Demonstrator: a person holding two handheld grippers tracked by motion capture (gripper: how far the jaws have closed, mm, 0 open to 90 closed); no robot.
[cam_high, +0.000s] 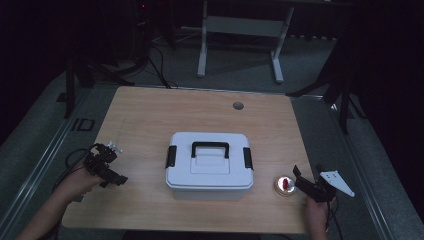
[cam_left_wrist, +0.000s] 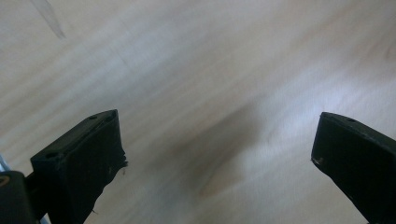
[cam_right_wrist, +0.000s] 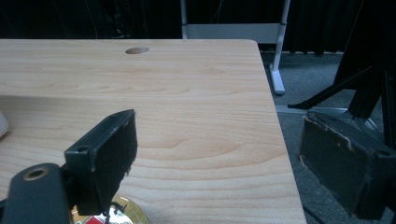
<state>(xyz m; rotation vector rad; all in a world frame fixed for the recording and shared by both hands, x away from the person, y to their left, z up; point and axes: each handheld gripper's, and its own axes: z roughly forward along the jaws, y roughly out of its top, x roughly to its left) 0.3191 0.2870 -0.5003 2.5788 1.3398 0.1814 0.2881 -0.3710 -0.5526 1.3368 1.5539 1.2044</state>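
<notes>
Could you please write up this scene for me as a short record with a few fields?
surface: wooden table with a round hole near its far edge
centre: white box, lid shut, black handle lying flat, black latches at both ends
right of box: small gold dish with something red in it
left gripper: jaws open, over bare wood
right gripper: jaws open, at the dish, holding nothing

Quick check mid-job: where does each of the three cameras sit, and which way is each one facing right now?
High view: above the person's side, looking forward and down on the table, white box, gold dish; both forearms, left gripper and right gripper show.
Left gripper view: rides the left gripper, facing down at bare wood; jaws open.
Right gripper view: rides the right gripper, facing across the table to the far edge; jaws open.
Shared: high and right gripper views both show the table's round hole and the dish.
</notes>
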